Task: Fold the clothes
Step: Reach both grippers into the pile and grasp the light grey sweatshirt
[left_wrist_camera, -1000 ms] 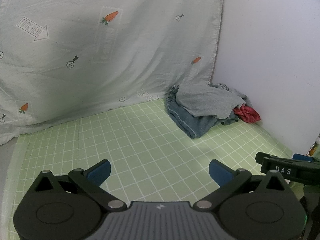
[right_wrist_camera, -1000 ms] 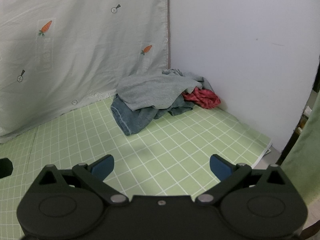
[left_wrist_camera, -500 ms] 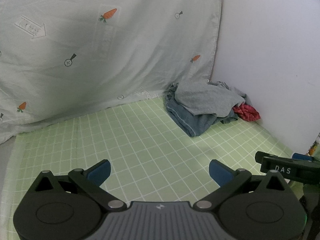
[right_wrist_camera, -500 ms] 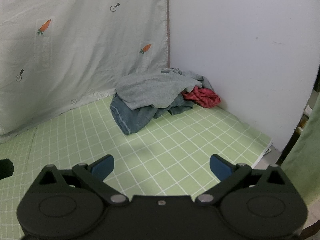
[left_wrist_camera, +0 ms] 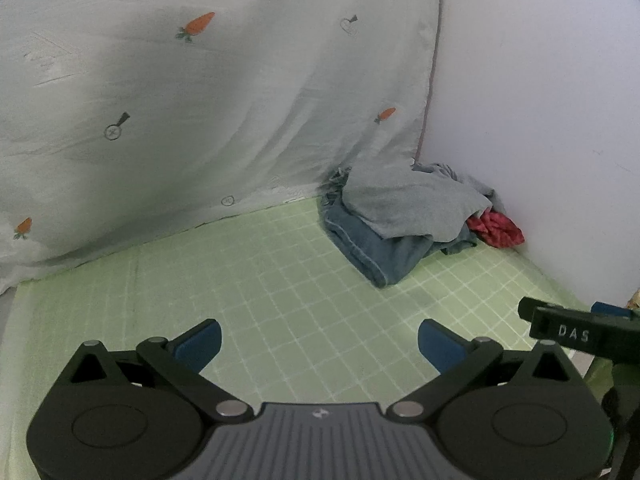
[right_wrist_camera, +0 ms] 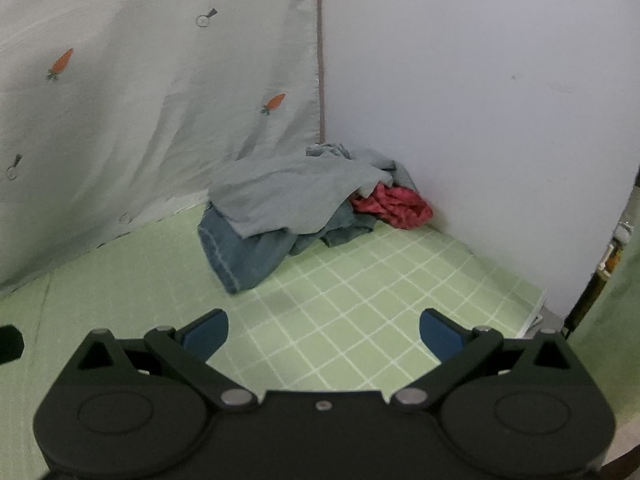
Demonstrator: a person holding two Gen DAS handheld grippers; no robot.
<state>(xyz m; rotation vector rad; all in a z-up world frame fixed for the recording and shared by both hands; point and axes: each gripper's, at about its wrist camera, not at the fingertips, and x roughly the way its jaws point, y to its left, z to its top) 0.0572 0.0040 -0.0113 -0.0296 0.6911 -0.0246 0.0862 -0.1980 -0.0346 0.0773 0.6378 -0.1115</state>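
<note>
A heap of clothes lies in the far corner of a green checked sheet (left_wrist_camera: 280, 296). A grey shirt (left_wrist_camera: 408, 204) is on top, blue jeans (left_wrist_camera: 372, 248) lie under it, and a red garment (left_wrist_camera: 496, 230) sits against the wall. The heap also shows in the right wrist view: grey shirt (right_wrist_camera: 296, 196), jeans (right_wrist_camera: 244, 256), red garment (right_wrist_camera: 396, 210). My left gripper (left_wrist_camera: 320, 342) is open and empty, well short of the heap. My right gripper (right_wrist_camera: 324, 334) is open and empty, also short of it.
A pale sheet with carrot prints (left_wrist_camera: 200, 120) hangs at the back. A white wall (right_wrist_camera: 480, 100) closes the right side. The sheet's right edge (right_wrist_camera: 536, 312) drops off near a green curtain (right_wrist_camera: 616, 300). The right gripper's body (left_wrist_camera: 576, 332) shows at the left view's right edge.
Both grippers have drifted slightly, so the heap sits a little lower and further right in the left view. Both stay open and empty.
</note>
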